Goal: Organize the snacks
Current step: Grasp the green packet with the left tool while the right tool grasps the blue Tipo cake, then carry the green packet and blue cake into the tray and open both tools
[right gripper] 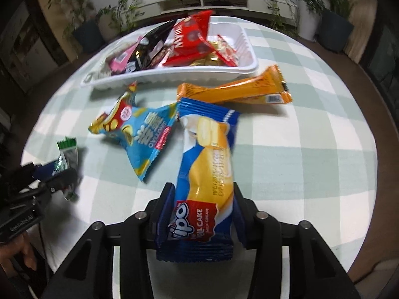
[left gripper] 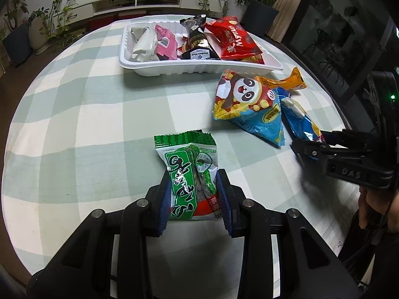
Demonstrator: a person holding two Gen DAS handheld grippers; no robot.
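Note:
My left gripper point(left gripper: 195, 194) is shut on a green snack packet point(left gripper: 190, 174), held just above the checked tablecloth. My right gripper point(right gripper: 203, 206) is shut on a blue and yellow roll cake packet point(right gripper: 207, 174); it also shows in the left wrist view point(left gripper: 303, 147). A white tray point(left gripper: 199, 68) at the far side holds a red bag point(left gripper: 232, 37), a black packet point(left gripper: 197, 39), a pink packet point(left gripper: 164, 42) and a white packet point(left gripper: 143, 42). A panda snack bag point(left gripper: 249, 104) and an orange bar point(left gripper: 281, 81) lie on the cloth in front of the tray.
The round table point(left gripper: 74, 114) has a green and white checked cloth. Its edge curves close on the right. Potted plants point(left gripper: 37, 30) and a low white cabinet point(left gripper: 139, 2) stand behind. The left gripper shows at the left of the right wrist view point(right gripper: 49, 182).

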